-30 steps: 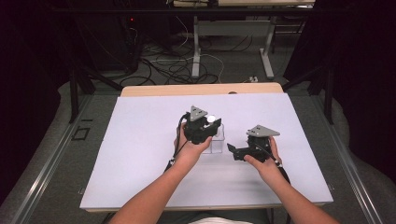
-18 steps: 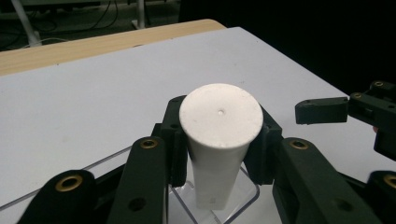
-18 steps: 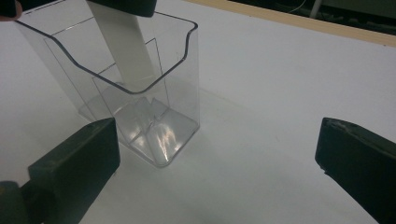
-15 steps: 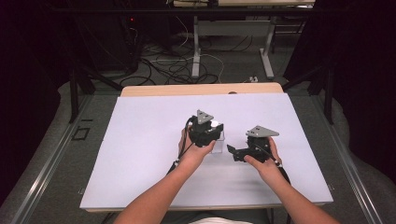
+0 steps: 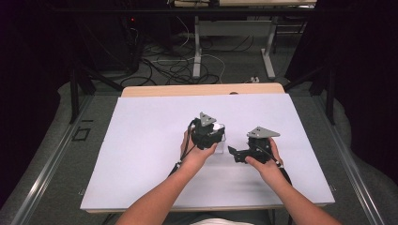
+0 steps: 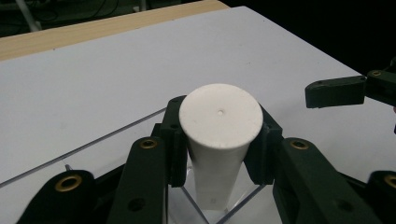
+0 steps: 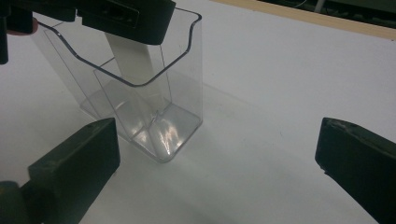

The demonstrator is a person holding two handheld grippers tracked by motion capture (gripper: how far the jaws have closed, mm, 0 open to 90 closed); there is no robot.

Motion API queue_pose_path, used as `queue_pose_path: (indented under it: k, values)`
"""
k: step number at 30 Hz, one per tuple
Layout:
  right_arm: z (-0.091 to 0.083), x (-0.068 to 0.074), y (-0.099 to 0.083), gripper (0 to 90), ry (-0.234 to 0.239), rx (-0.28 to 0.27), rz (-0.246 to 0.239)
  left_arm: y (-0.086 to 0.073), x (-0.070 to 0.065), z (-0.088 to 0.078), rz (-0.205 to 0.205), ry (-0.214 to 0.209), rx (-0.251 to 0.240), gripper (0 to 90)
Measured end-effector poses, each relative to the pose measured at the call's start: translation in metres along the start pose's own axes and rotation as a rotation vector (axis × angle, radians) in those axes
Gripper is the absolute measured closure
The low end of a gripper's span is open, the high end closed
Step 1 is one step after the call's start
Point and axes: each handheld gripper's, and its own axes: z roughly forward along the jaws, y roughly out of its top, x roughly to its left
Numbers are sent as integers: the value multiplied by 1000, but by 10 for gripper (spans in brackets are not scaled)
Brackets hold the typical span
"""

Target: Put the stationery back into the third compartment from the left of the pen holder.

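So the big white table [image 5: 141,154] takes up most of the high view, and the clear plastic holder [image 7: 140,84] standing near the middle of it is the landmark for everything else here. The holder is upright on the table, open at the top, with a divider inside it. The left gripper [image 5: 206,133] sits right over the holder, pointing down into it, and its jaws are clamped on a white tube [image 6: 219,135], one pad pressed against each side just under the tube's flat top. The tube stands upright, with its lower part inside the holder, by the divider. The right gripper [image 5: 244,152] is just to the right of the holder, not touching it, with its jaws wide apart and nothing between them; it's aimed at the holder's side.
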Motion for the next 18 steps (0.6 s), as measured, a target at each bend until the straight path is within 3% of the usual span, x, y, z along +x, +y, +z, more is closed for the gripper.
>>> queue_pose_path:
  k: [4, 6, 10, 18]
  values:
    - [0, 0, 0, 0, -2, 10, 0, 0, 0, -2, 3, -7, 0, 657]
    - [-1, 0, 0, 0, 0, 26, -1, 1, 0, -4, 7, -5, -18, 597]
    - [1, 0, -1, 0, 1, 6, 1, 4, 0, -12, 13, -12, -60, 490]
    - [1, 0, -1, 0, 2, 9, 3, 14, 5, -31, 46, -22, -112, 350]
